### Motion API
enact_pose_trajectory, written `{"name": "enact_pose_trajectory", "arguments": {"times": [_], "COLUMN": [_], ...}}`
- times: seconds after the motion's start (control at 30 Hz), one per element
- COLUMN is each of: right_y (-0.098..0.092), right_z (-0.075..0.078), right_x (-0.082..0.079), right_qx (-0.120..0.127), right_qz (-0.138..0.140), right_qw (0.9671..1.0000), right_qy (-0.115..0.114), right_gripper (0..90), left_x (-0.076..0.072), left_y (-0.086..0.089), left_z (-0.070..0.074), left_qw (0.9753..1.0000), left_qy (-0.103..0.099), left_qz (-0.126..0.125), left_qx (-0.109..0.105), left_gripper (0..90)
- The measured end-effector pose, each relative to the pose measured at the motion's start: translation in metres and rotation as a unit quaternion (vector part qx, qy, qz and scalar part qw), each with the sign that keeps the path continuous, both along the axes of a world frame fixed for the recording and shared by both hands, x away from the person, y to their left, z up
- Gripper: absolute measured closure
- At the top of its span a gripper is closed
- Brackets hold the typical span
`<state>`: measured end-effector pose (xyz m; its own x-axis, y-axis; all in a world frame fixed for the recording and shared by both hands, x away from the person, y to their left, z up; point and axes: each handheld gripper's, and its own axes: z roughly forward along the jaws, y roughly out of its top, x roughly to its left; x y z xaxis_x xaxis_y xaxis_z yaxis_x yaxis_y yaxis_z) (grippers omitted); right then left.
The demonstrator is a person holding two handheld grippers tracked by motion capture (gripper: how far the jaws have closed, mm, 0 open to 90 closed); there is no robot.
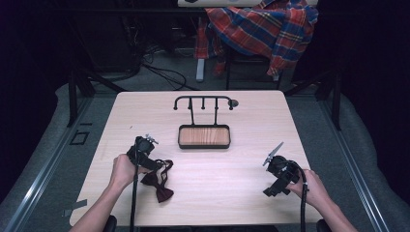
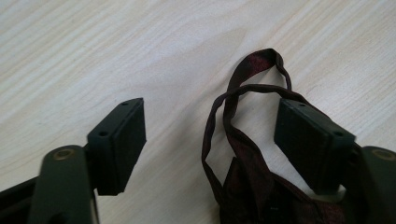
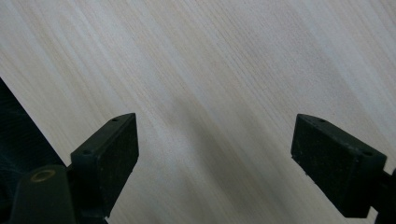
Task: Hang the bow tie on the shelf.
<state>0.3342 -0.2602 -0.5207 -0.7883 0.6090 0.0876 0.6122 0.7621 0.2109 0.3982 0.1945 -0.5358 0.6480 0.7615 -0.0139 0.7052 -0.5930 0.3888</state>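
A dark red bow tie [image 1: 160, 187] with a thin strap lies on the pale wooden table [image 1: 217, 193] at the front left. My left gripper [image 1: 153, 165] hovers right over it, open. In the left gripper view the strap loop [image 2: 259, 63] and the tie's body [image 2: 247, 182] lie between the jaws, nearer the right pad [image 2: 303, 140]; nothing is pinched by the left gripper [image 2: 210, 135]. My right gripper [image 1: 271, 187] is at the front right, open over bare wood [image 3: 215, 149], with the table's edge close by.
A black hook rack [image 1: 203, 100] rises behind a black-rimmed wooden tray [image 1: 204, 144] at the table's middle back. A plaid shirt [image 1: 263, 29] hangs over a chair beyond the table. Cables lie on the floor behind.
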Motion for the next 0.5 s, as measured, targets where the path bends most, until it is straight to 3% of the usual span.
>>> {"name": "enact_pose_trajectory", "arguments": {"times": [0.2, 0.5], "right_y": [0.0016, 0.0016], "right_z": [-0.0007, 0.0007], "right_x": [0.0003, -0.0041], "right_qx": [0.000, -0.006], "right_qz": [-0.001, -0.003], "right_qw": [1.0000, 1.0000], "right_qy": [0.001, -0.001], "right_gripper": [14.7, 14.7], "left_x": [0.0014, 0.0001], "left_y": [0.0004, -0.0079], "left_z": [-0.0041, -0.0089], "left_qw": [1.0000, 0.9996], "left_qy": [0.008, 0.015], "left_qz": [-0.005, -0.024], "left_qx": [0.003, 0.004], "left_gripper": [46.3, 61.2]}}
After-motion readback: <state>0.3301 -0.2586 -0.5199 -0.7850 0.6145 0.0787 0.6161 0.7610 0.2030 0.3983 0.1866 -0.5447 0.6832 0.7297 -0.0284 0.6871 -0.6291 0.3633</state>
